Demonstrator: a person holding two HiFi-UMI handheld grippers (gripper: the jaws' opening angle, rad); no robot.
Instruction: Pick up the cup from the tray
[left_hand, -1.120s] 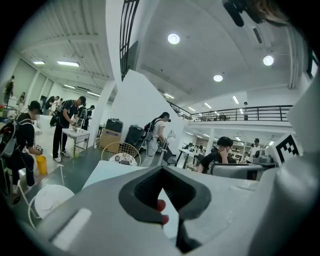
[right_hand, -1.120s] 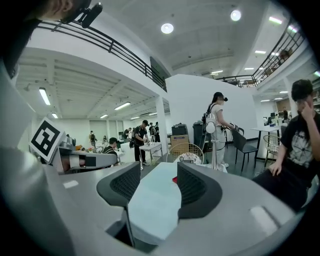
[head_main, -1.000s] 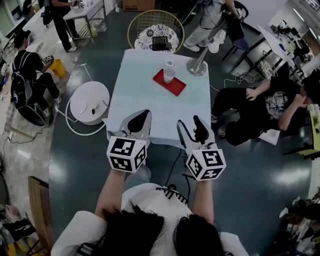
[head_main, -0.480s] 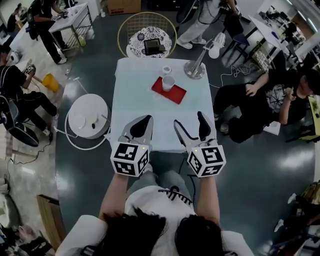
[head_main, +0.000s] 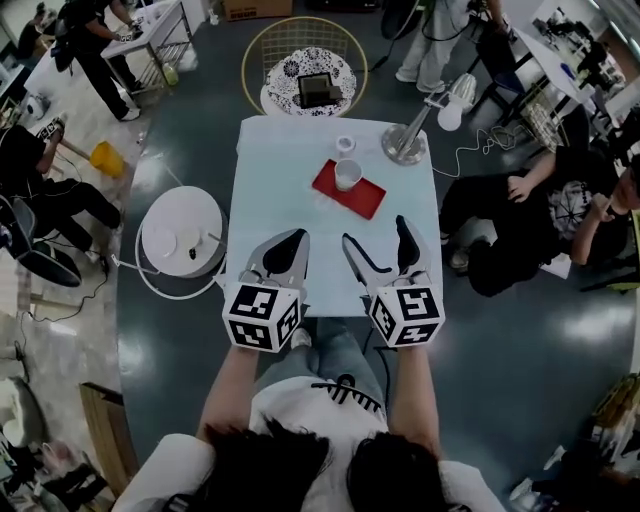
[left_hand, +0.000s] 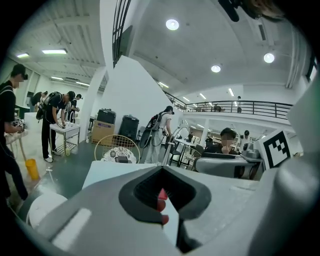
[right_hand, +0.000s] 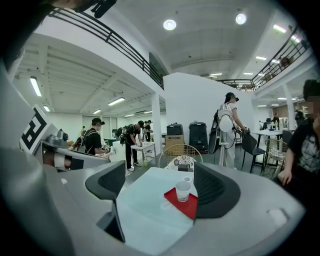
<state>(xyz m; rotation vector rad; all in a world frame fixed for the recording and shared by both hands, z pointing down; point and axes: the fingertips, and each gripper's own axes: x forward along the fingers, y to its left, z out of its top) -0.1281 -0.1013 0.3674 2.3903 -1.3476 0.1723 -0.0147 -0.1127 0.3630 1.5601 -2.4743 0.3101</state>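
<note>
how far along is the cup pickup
Done: nothing yet; the cup stands on the tray, at the far side of the table. In hand: the right gripper, jaws apart and empty, faces the cup from the near edge; the left gripper is shut and empty. Left: reach, close on the cup, lift it.

In the left gripper view, the left gripper's (left_hand: 163, 202) pressed-together jaws hide the cup (head_main: 347, 175) and all but a sliver of the red tray (left_hand: 161, 196). A small white object (head_main: 346, 145) beyond the tray is too small to identify.
</note>
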